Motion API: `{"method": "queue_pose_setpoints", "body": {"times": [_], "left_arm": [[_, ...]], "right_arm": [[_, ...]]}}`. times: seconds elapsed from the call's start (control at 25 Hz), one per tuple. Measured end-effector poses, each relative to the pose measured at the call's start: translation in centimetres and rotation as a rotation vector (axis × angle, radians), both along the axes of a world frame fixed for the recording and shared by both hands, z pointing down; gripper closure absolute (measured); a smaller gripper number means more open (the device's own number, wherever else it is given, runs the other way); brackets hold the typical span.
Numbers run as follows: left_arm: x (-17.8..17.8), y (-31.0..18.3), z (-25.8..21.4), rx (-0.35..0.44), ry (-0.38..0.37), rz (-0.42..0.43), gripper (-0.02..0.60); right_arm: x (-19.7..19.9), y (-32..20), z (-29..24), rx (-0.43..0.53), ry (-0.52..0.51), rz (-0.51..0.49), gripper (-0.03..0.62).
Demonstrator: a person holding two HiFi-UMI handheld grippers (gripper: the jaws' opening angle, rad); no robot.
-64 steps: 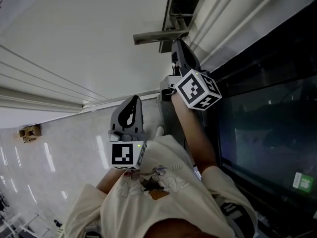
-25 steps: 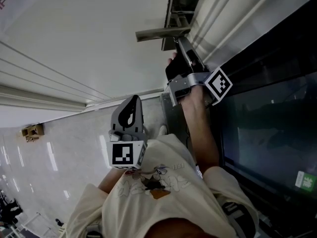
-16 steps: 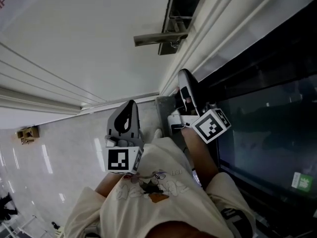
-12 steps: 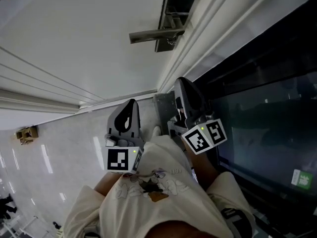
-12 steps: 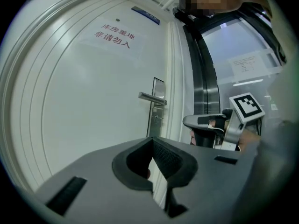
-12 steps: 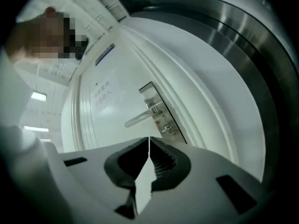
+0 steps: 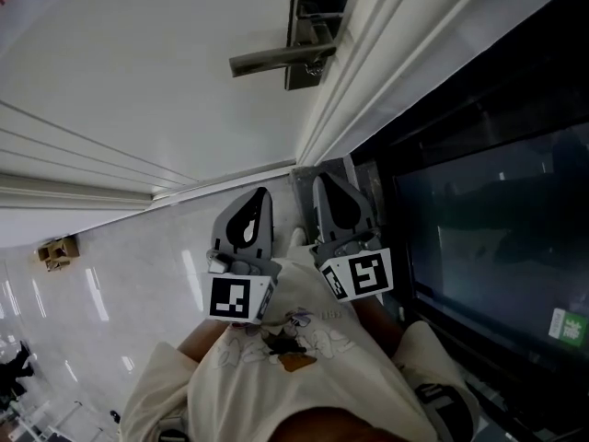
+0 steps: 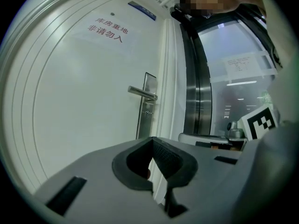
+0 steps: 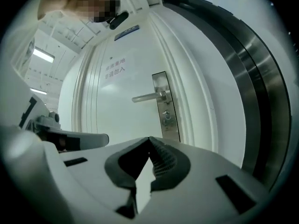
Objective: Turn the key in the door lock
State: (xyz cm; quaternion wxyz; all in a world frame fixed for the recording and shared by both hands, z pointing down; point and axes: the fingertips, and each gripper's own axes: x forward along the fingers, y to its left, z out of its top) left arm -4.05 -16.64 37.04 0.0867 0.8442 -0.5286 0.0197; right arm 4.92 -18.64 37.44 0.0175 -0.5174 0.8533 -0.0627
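The white door carries a steel lock plate (image 7: 306,21) with a lever handle (image 7: 276,58). Just below the handle, the key (image 7: 317,63) shows only as a small dark bit in the lock. In the right gripper view the handle (image 9: 148,97) and the keyhole area (image 9: 166,117) lie well ahead of me. My right gripper (image 7: 324,182) is shut on nothing and held back from the door. Beside it my left gripper (image 7: 259,196) is also shut and empty. The left gripper view has the lock plate (image 8: 148,107) far ahead of its closed fingertips (image 8: 152,140).
Right of the door frame runs a dark glass panel (image 7: 488,238) with a steel post (image 8: 191,92). A glossy tiled floor (image 7: 110,293) spreads to the left, with a small cardboard box (image 7: 57,250) on it. A printed notice (image 8: 106,31) hangs on the door.
My right gripper has left the lock, drawn back from the door, rolled over and shut empty. It now sits beside the left gripper, which shifted slightly towards the door.
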Motion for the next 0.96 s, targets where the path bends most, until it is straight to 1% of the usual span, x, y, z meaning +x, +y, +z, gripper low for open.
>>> {"method": "queue_pose_setpoints", "body": {"times": [0.08,0.2,0.28,0.48,0.68,0.96], "left_arm": [[0.5,0.2,0.5,-0.008,-0.009,0.015,0.575],[1.5,0.7,1.2,-0.019,0.007,0.037,0.575],[1.8,0.8,1.4,-0.027,0.014,0.04,0.575],[1.5,0.3,1.2,-0.038,0.017,0.035,0.575],[1.5,0.6,1.0,-0.048,0.02,0.044,0.575],[0.5,0.0,0.2,-0.031,0.022,0.037,0.575]], "right_arm": [[-0.4,0.3,0.5,-0.002,0.015,-0.018,0.586],[-0.9,1.1,1.2,-0.006,0.043,-0.043,0.586],[-1.2,1.4,1.7,-0.015,0.042,-0.057,0.586],[-2.3,1.1,2.0,-0.028,0.034,-0.079,0.586],[-2.6,1.4,1.4,-0.029,0.038,-0.08,0.586],[-3.6,0.9,1.3,-0.031,0.036,-0.088,0.586]]}}
